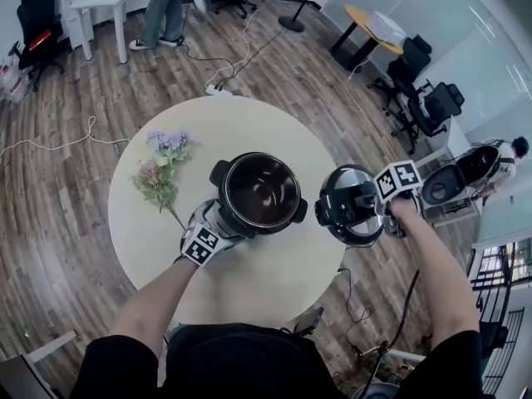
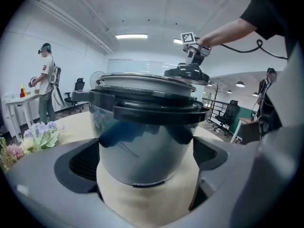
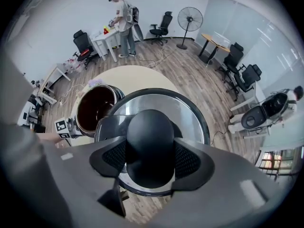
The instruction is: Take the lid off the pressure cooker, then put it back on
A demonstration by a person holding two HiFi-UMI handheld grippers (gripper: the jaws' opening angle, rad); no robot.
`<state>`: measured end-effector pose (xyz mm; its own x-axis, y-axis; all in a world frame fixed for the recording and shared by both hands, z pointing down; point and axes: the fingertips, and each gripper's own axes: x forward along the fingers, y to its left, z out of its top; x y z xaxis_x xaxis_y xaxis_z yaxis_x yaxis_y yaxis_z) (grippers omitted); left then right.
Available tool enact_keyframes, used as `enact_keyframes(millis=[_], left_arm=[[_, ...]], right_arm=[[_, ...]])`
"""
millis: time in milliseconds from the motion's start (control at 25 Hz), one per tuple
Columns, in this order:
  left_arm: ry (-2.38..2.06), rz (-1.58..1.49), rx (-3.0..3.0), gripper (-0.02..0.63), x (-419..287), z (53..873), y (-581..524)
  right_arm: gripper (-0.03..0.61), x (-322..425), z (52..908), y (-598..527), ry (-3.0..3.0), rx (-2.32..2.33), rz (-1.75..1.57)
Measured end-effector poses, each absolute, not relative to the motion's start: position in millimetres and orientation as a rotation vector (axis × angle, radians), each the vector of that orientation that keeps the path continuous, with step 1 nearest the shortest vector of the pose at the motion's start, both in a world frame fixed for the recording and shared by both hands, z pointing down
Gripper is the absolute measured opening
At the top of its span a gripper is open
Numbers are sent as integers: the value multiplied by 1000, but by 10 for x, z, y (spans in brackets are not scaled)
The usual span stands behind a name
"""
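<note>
Fingers [image 3: 111, 158] of right gripper [image 3: 151, 158] clamp lid [image 3: 190, 113] by its knob [image 3: 151, 132], lid in air past table [image 1: 266, 281] right edge. Left gripper [image 2: 142, 175] grips open pressure cooker [image 1: 259, 191] body mid-table, likely steadying it. Fits lid leaving or returning.

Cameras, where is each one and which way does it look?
Head view: on the person's head, facing down at the table, pot and lid; both forearms, left gripper and right gripper show.
Left gripper view: on that gripper, facing sideways at the pot between its fingers.
Right gripper view: on that gripper, facing down at the lid's knob in its fingers.
Shared: all show pot and lid.
</note>
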<state>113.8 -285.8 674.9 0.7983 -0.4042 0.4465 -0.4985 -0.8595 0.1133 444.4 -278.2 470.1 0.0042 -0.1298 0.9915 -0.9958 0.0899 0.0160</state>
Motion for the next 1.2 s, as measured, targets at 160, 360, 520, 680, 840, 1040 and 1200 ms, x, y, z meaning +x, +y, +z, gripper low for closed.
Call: enact_keyframes(millis=[160, 360, 520, 680, 840, 1040, 1200], left_arm=[[-703, 619, 2761, 591, 1140, 6734, -2864], [-700, 633, 2754, 591, 1127, 6726, -2854], [-700, 641, 2751, 591, 1132, 6727, -2858], [-693, 649, 2748, 591, 1125, 6720, -2858], [-689, 663, 2744, 591, 1100, 6740, -2832], [-690, 683, 2745, 589, 1105, 6732, -2843], [-686, 689, 2741, 589, 1112, 6739, -2848]], right_arm=[[285, 4794, 5050, -2394, -1251, 1251, 1106], [285, 4930, 5600, -2037, -1201, 1272, 1135], [285, 4833, 6124, -1833, -1187, 1288, 1180], [287, 4613, 6597, -1691, -1179, 1286, 1220], [285, 4412, 6937, -1610, -1179, 1289, 1256], [287, 4267, 7235, -1546, -1169, 1286, 1307], [287, 4219, 7409, -1514, -1167, 1293, 1300]])
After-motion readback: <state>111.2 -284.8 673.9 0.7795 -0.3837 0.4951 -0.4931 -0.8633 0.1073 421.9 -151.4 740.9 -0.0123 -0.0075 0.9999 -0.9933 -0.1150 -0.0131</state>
